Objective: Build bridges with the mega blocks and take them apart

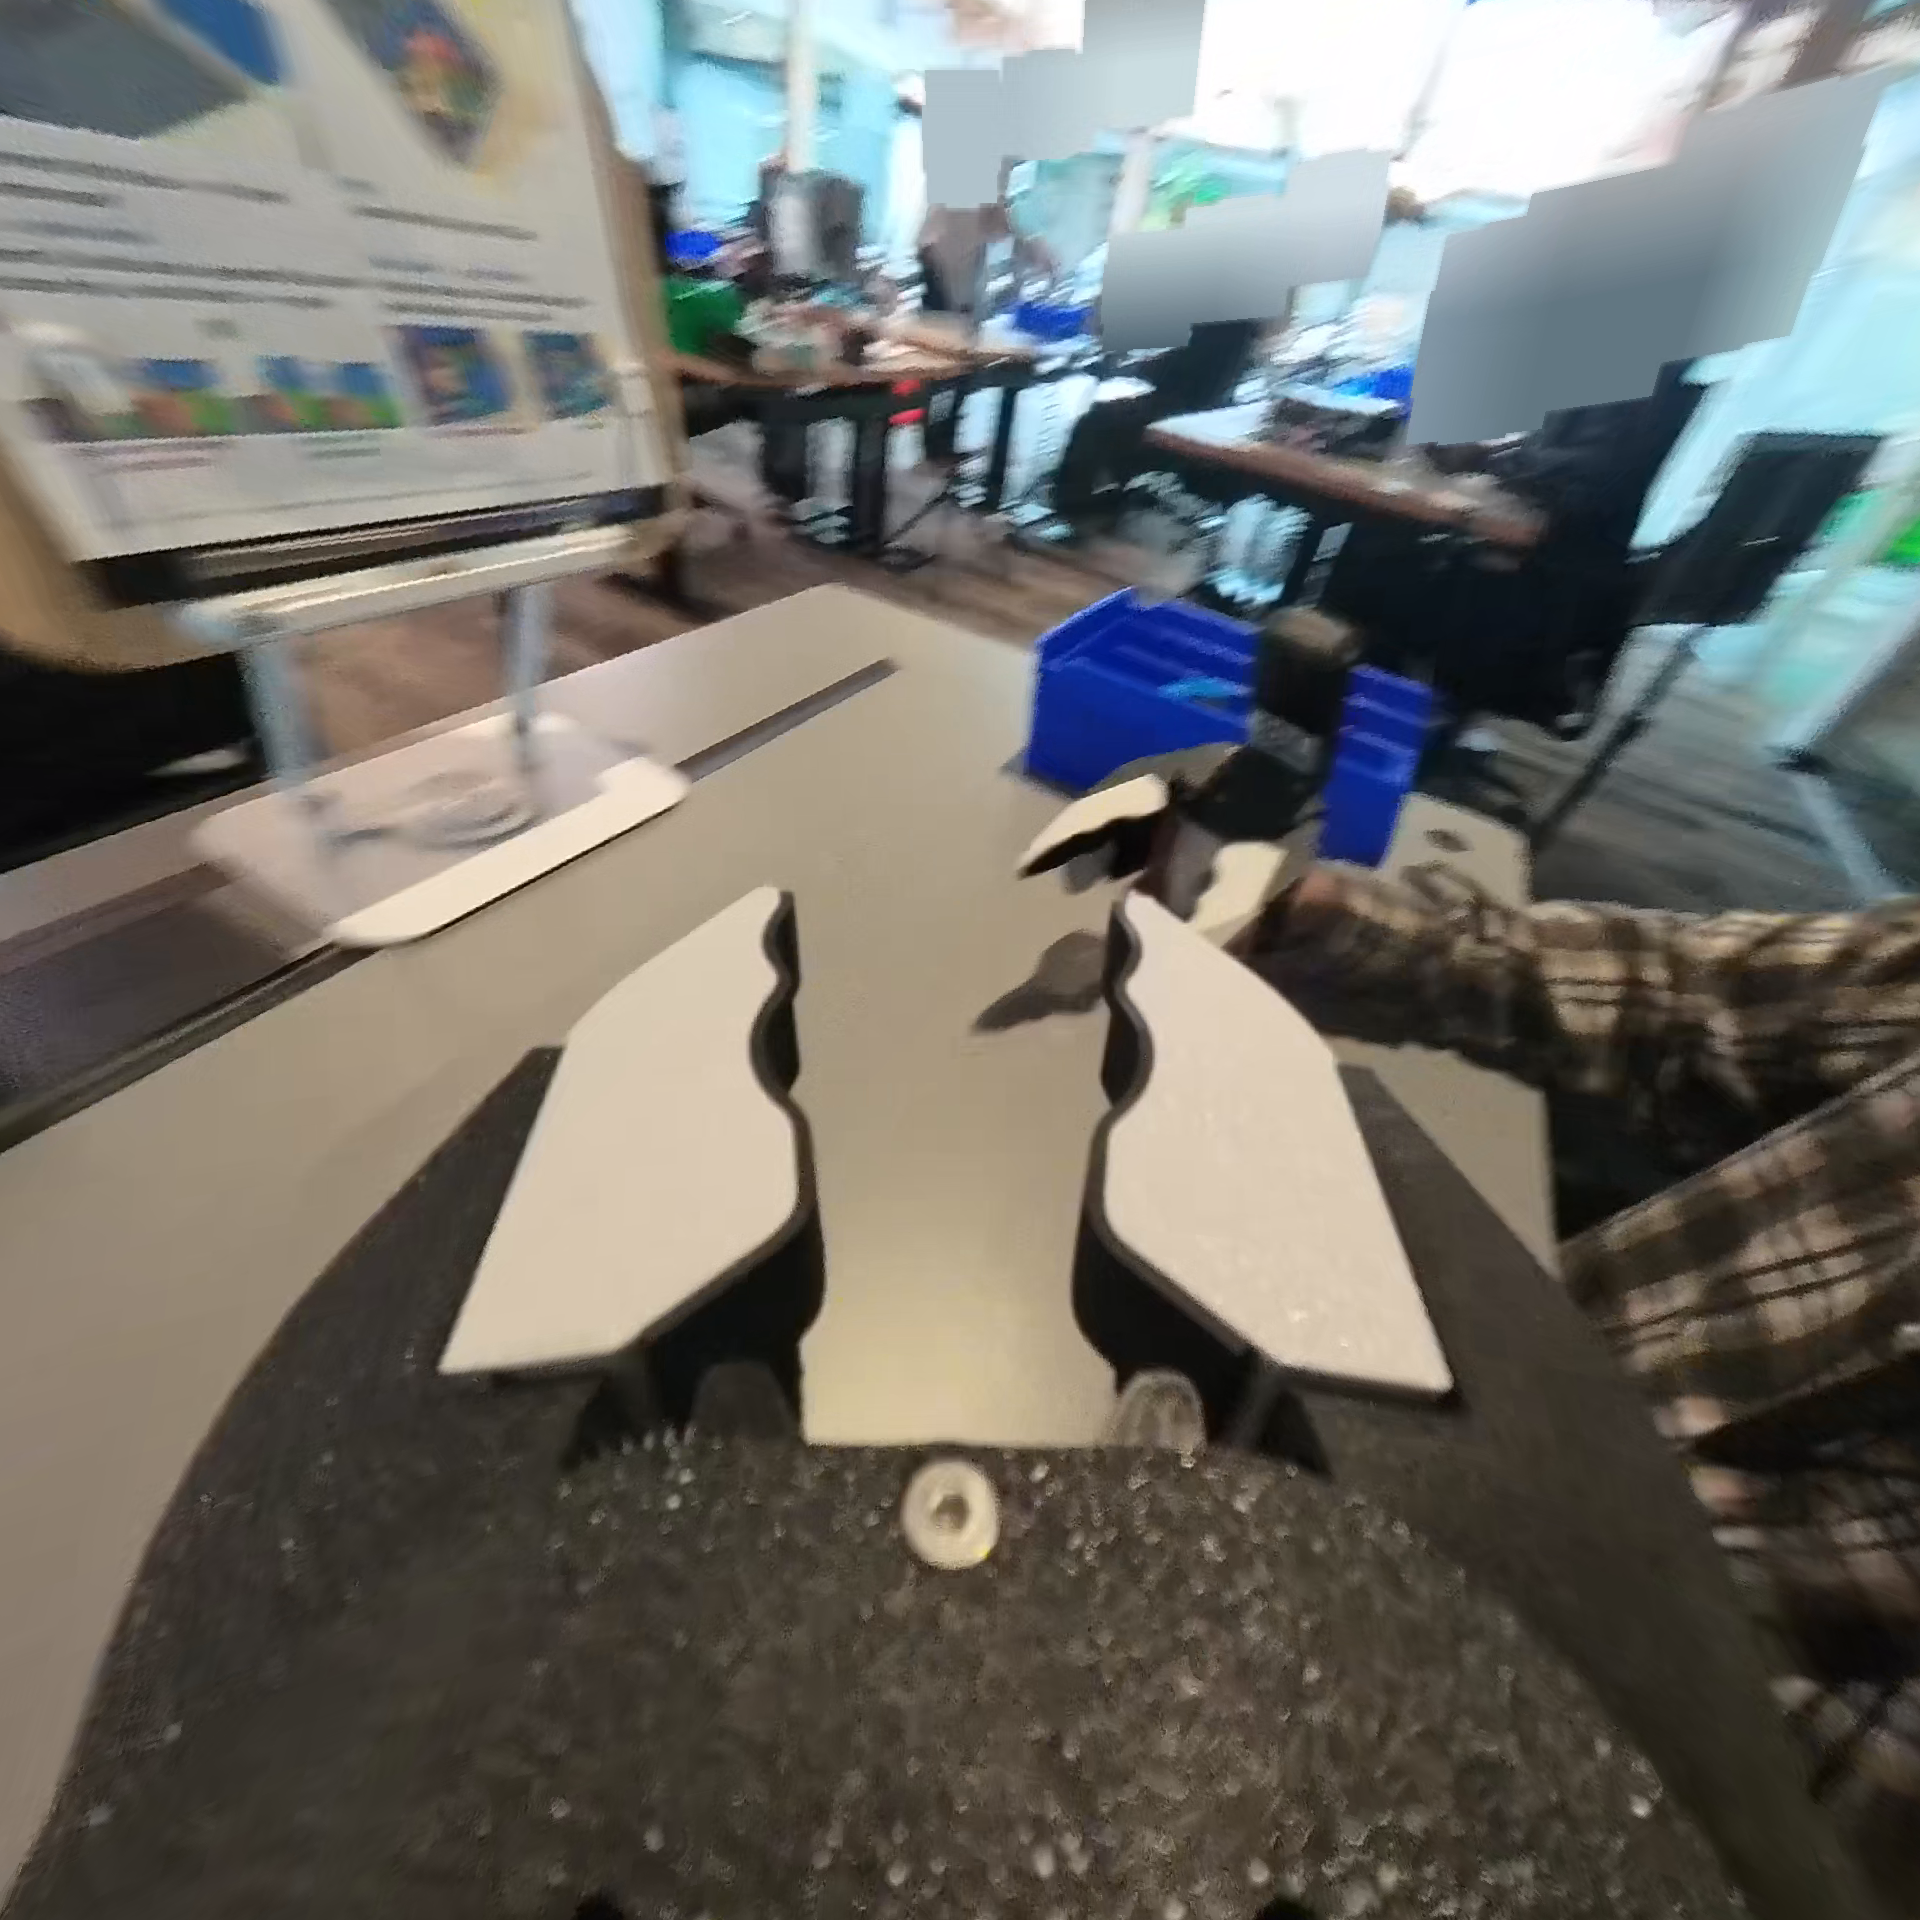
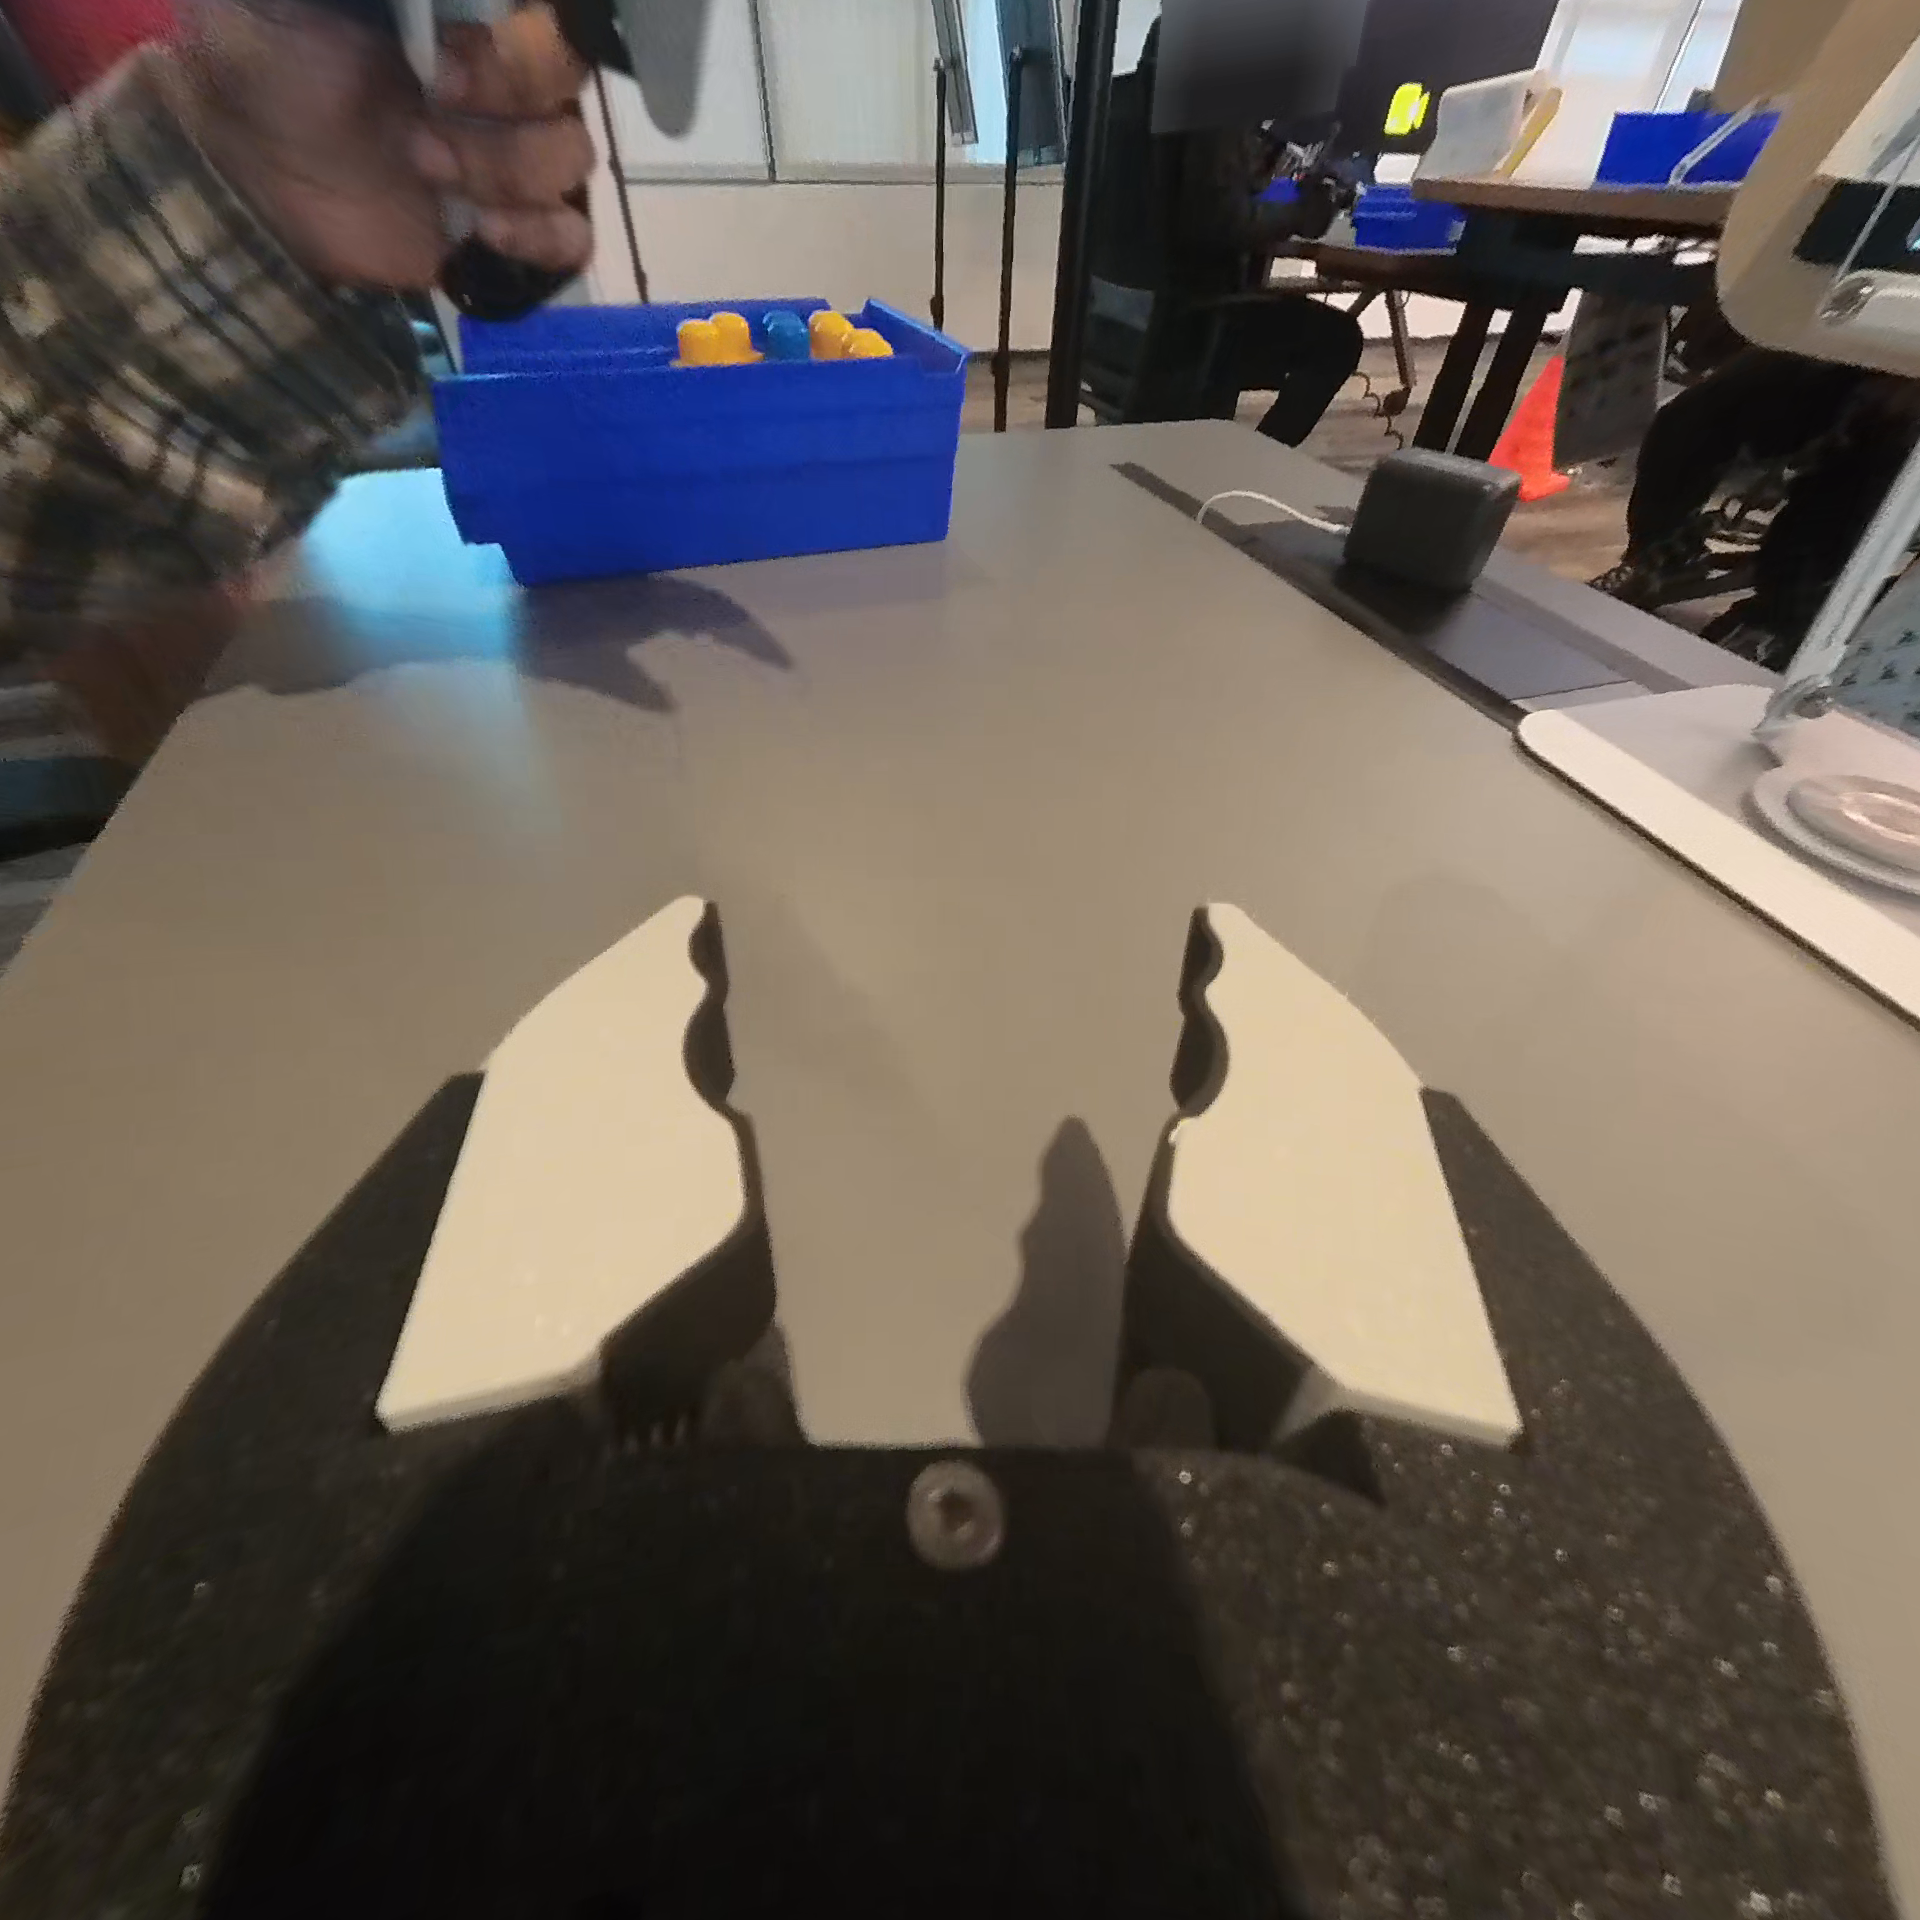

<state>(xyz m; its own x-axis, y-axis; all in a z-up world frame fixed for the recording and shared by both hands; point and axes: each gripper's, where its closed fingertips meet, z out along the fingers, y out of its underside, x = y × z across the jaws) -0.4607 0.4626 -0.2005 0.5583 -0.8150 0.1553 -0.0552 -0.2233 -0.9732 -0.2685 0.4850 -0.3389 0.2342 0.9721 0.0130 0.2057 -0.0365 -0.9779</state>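
A blue bin (image 2: 707,468) stands at the far end of the grey table (image 2: 935,727). It holds yellow mega blocks (image 2: 727,338) and a blue one (image 2: 784,332). My right gripper (image 2: 954,909) is open and empty, low over the bare table, well short of the bin. My left gripper (image 1: 951,904) is open and empty above the table. In the left wrist view the bin (image 1: 1132,696) lies ahead to the right, with the right gripper (image 1: 1122,883) in front of it, held by a hand in a plaid sleeve (image 1: 1558,997). No block lies on the table.
A poster board on a stand (image 1: 312,260) with a white base (image 1: 447,831) is at the table's side; the base also shows in the right wrist view (image 2: 1714,790). A dark grey cube (image 2: 1429,520) with a white cable sits on a dark strip. Desks and seated people are behind. The grippers' ends are close to 25 cm from one another.
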